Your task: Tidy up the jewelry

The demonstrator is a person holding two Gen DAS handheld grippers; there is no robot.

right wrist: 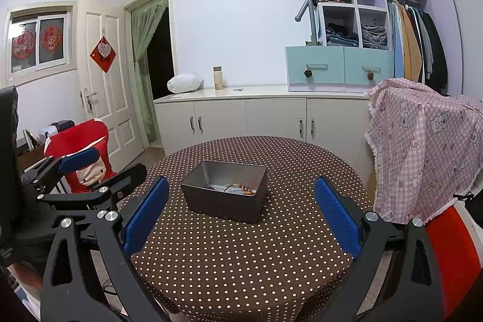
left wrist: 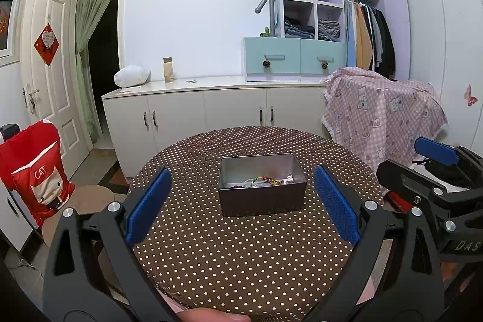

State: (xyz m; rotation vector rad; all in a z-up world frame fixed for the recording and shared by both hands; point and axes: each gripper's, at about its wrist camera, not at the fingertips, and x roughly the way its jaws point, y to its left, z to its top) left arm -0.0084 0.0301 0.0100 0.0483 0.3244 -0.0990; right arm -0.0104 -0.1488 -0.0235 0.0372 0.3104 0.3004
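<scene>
jewelry [left wrist: 265, 181]: tangled heap inside open metal tin [left wrist: 262, 202] | tin: mid round polka-dot table [left wrist: 241, 255] | left gripper [left wrist: 241, 204]: fingers wide apart, empty, above near edge | right gripper [right wrist: 241, 213]: likewise spread, empty

Round table [left wrist: 241, 261] sits in the lower middle of the frame, covered in a brown cloth with white polka dots. Only thing on it is an open grey tin [left wrist: 262, 198], about dead center, with jewelry [left wrist: 265, 181] tangled inside.
</scene>
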